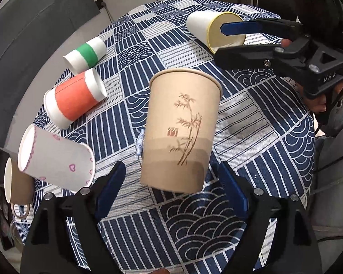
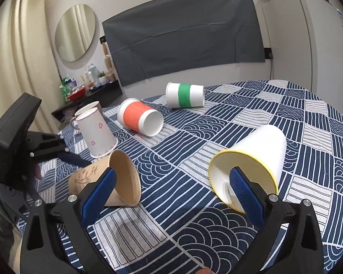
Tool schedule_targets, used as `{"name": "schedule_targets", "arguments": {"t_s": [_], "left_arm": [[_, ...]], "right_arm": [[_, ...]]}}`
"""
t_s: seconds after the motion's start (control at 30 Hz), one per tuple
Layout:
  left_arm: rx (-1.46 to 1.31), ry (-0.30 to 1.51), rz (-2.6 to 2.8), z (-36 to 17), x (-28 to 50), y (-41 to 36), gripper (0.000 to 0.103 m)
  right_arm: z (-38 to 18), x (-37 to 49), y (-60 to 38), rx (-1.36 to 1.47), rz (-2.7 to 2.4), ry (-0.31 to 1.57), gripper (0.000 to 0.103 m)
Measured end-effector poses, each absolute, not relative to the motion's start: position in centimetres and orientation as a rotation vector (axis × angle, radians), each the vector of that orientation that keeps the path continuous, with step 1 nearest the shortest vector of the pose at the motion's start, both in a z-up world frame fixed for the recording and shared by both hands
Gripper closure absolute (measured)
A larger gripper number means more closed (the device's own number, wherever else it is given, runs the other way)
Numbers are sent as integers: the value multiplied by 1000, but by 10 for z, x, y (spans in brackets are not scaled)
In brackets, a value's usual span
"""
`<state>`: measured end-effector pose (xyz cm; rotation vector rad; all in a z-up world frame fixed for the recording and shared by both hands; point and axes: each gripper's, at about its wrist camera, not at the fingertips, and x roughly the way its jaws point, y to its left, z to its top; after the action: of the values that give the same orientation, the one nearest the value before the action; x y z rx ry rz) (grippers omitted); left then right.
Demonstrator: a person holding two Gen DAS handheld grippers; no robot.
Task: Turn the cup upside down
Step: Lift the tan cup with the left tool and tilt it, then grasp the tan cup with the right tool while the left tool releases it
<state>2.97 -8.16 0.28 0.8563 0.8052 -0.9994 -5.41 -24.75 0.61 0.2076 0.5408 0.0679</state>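
Observation:
A tan paper cup with a bamboo drawing (image 1: 180, 127) lies on its side on the patterned tablecloth (image 1: 251, 118), base toward my left gripper (image 1: 171, 178). That gripper is open, its blue fingers on either side of the cup's base, apart from it. The cup also shows in the right wrist view (image 2: 116, 180), mouth facing right. A white cup with a yellow rim (image 2: 251, 159) lies on its side. My right gripper (image 2: 173, 182) is open, and its right finger reaches into this cup's mouth. In the left wrist view the same cup (image 1: 215, 29) shows a blue finger inside.
Other cups are on the cloth: an orange-banded one (image 2: 139, 119) and a green-banded one (image 2: 185, 94) on their sides, a pink-heart one (image 2: 96, 132) upside down, a tan one (image 1: 16, 180) behind it. A shelf with bottles (image 2: 87, 86) stands by the wall.

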Motion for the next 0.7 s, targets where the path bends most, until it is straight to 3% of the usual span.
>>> {"name": "schedule_targets", "arguments": {"t_s": [0.03, 0.17, 0.47, 0.7], "left_arm": [[849, 812, -993, 4, 29, -78, 12], [778, 854, -941, 10, 29, -58, 7], [673, 903, -788, 0, 11, -22, 6], [581, 896, -737, -2, 2, -8, 6]], "right_arm": [[6, -52, -247, 203, 85, 554, 8], [16, -44, -237, 118, 180, 613, 8], [50, -20, -179, -394, 491, 787, 8], [45, 2, -134, -796, 589, 944, 8]]}}
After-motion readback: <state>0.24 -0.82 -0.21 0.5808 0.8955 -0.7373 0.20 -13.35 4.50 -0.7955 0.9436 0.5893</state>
